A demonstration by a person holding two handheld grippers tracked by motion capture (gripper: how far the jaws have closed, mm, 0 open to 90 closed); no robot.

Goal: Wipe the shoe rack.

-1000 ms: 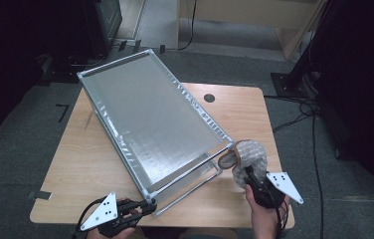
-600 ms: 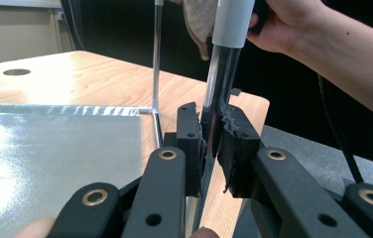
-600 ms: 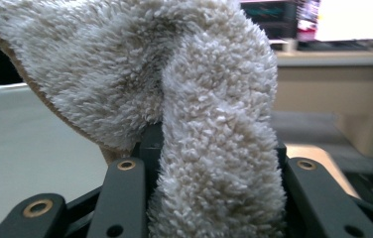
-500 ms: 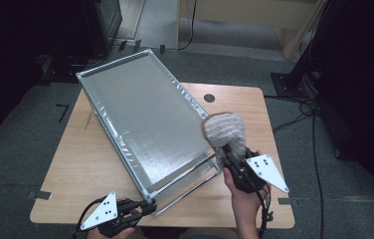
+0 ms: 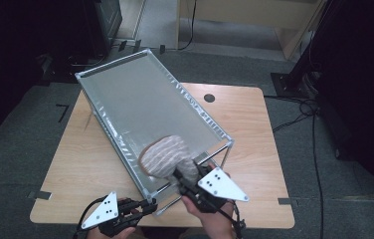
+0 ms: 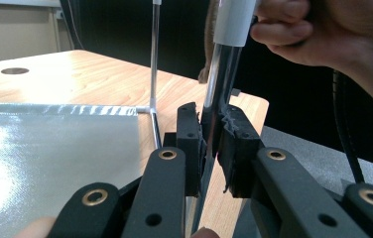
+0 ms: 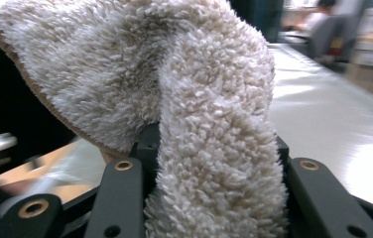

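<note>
A long silver tray (image 5: 140, 104) in a metal rod frame lies slanted across the wooden table (image 5: 254, 144). My left gripper (image 5: 147, 205) is at the tray's near corner, shut on a shiny upright frame rod (image 6: 219, 89) that runs between its pads (image 6: 190, 139). My right gripper (image 5: 185, 177) is shut on a fluffy cream cloth (image 5: 164, 155) with a tan edge, held above the tray's near end. In the right gripper view the cloth (image 7: 174, 74) bulges up between the jaws, with the silver tray surface (image 7: 333, 124) beyond.
A round hole (image 5: 209, 98) sits in the table near its far edge. Cables (image 5: 304, 114) trail over the grey floor at the right. Dark furniture stands at the far left. In the left gripper view, the person's other hand (image 6: 333, 34) is close above the rod.
My right gripper has lifted the cloth from the table beside the tray's right corner and carried it left and up, over the tray's near end. The left gripper has stayed put.
</note>
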